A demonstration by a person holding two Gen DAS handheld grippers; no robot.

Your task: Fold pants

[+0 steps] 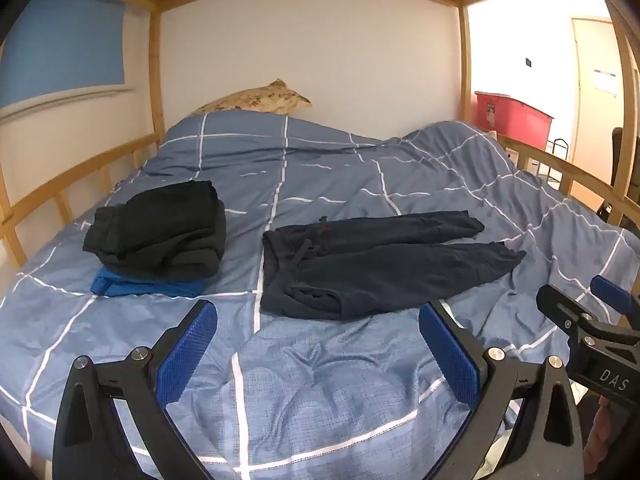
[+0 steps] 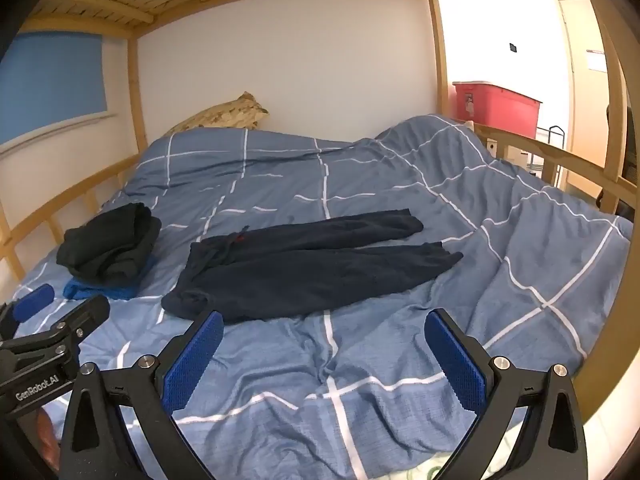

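Observation:
Dark navy pants (image 1: 376,262) lie spread flat on the blue checked duvet, waistband to the left, both legs pointing right; they also show in the right wrist view (image 2: 304,268). My left gripper (image 1: 318,316) is open and empty, hovering above the duvet just short of the waistband. My right gripper (image 2: 324,322) is open and empty, just short of the pants' near edge. The right gripper's body shows at the right edge of the left wrist view (image 1: 592,328). The left gripper shows at the left edge of the right wrist view (image 2: 52,328).
A stack of folded dark clothes (image 1: 160,232) on a blue garment (image 1: 144,286) lies left of the pants. A patterned pillow (image 1: 256,100) lies at the head. Wooden bunk rails (image 1: 560,166) run along both sides. The duvet (image 1: 460,152) bunches up at the right. A red bin (image 1: 512,118) stands beyond.

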